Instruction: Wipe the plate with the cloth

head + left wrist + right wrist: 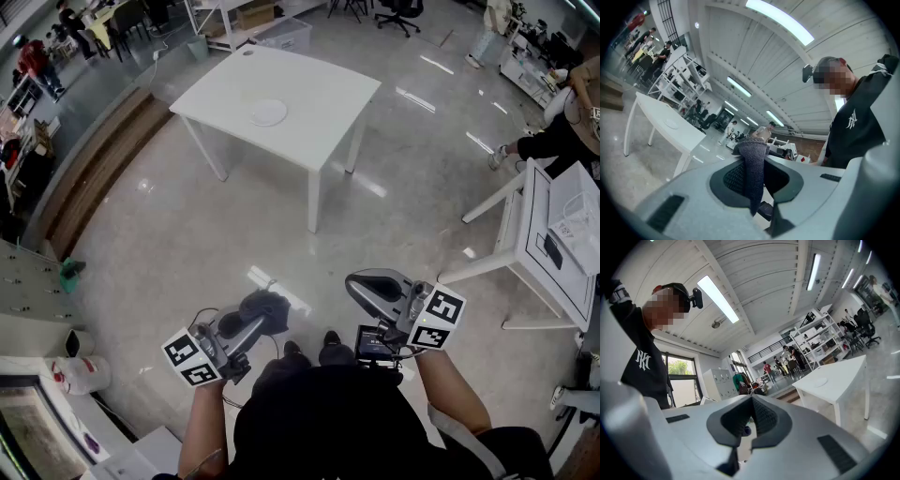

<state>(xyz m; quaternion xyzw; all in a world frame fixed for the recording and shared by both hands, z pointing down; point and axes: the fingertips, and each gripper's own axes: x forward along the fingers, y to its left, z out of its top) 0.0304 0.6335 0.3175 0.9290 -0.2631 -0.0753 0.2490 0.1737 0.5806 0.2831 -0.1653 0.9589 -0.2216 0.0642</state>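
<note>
My left gripper (246, 330) is clamped on the cloth (753, 172). In the left gripper view the dark knitted fabric is pinched between the two jaws, bunched above their tips with a strip hanging down through the gap. From the head view it shows as a dark wad at the front of that gripper, held low in front of my body above the glossy floor (187, 244). My right gripper (372, 287) is beside it at about the same height, apart from the left one. Its jaws are pressed together at the tips with nothing between them.

The plate (268, 112) is well away from both tools. It lies flat on the white table (319, 89) ahead of me, nearer the table's front edge, with bare floor between me and the table. Both gripper views catch that table and the pale round plate on it in the distance. A second white table (525, 234) stands off to my right, and people are in the background.
</note>
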